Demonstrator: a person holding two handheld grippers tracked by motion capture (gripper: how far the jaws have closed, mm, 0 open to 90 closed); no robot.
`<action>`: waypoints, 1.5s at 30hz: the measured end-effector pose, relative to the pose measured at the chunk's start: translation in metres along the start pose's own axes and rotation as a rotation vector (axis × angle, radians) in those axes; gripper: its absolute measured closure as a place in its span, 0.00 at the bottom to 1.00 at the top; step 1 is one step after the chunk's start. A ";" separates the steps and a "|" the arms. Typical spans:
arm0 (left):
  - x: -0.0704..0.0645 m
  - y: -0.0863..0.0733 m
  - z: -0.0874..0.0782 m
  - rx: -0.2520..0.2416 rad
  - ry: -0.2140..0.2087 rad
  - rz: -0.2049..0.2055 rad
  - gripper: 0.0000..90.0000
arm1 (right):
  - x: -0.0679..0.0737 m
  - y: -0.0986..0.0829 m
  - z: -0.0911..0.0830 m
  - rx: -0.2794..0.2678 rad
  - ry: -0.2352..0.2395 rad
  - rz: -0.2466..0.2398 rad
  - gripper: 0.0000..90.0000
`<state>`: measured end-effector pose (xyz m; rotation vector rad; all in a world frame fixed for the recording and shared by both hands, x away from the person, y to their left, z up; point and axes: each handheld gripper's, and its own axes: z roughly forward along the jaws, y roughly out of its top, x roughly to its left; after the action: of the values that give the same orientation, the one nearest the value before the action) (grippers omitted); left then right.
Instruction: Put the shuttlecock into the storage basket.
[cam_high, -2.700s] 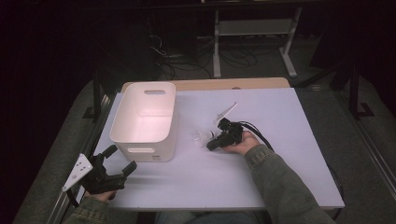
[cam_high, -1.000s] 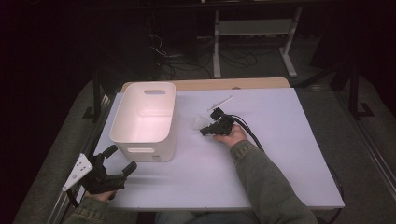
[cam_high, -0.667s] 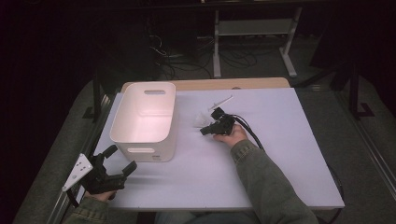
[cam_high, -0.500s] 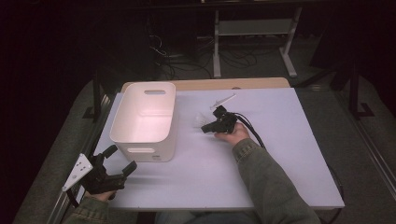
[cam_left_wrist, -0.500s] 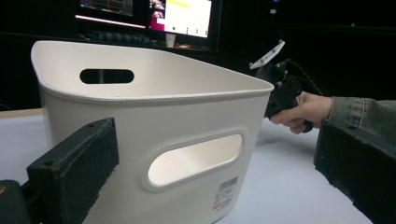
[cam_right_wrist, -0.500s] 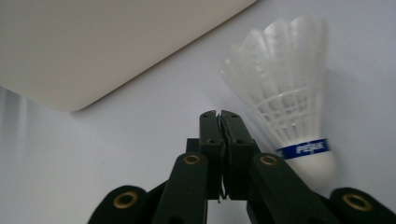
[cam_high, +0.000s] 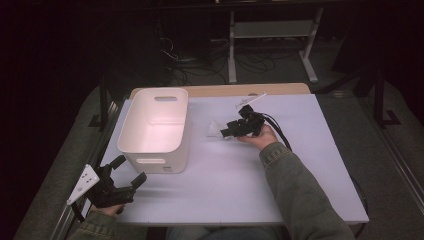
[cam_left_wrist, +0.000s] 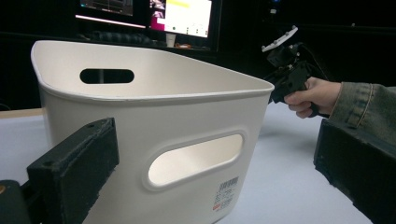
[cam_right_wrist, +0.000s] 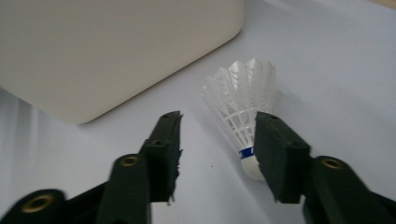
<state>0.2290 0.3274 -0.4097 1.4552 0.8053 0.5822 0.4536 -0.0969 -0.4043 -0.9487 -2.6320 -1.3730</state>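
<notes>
Both jaws of my right gripper (cam_right_wrist: 217, 154) now stand wide around the shuttlecock (cam_right_wrist: 243, 105) on the table just beside the bin (cam_high: 155, 127), having slid up to it; closing comes next, I judge. My left gripper (cam_high: 117, 185) idles wide.

One white feathered shuttlecock (cam_right_wrist: 243, 105), one white plastic handled bin (cam_high: 156, 129), two black claws (cam_high: 123, 180) (cam_high: 227, 132), all on one pale tabletop (cam_high: 240, 180).
</notes>
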 end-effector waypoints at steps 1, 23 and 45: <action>0.000 0.000 0.000 0.001 0.000 0.002 0.00 | -0.001 0.001 -0.002 0.011 -0.003 -0.004 0.43; 0.000 0.000 0.000 0.000 -0.002 -0.001 0.00 | -0.011 0.022 -0.002 0.075 -0.008 -0.028 0.00; 0.000 0.001 -0.001 -0.002 -0.002 0.004 0.00 | -0.029 0.011 0.022 0.125 0.034 -0.007 0.00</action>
<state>0.2285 0.3280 -0.4089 1.4552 0.8004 0.5845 0.4890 -0.0899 -0.4181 -0.8941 -2.6613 -1.1983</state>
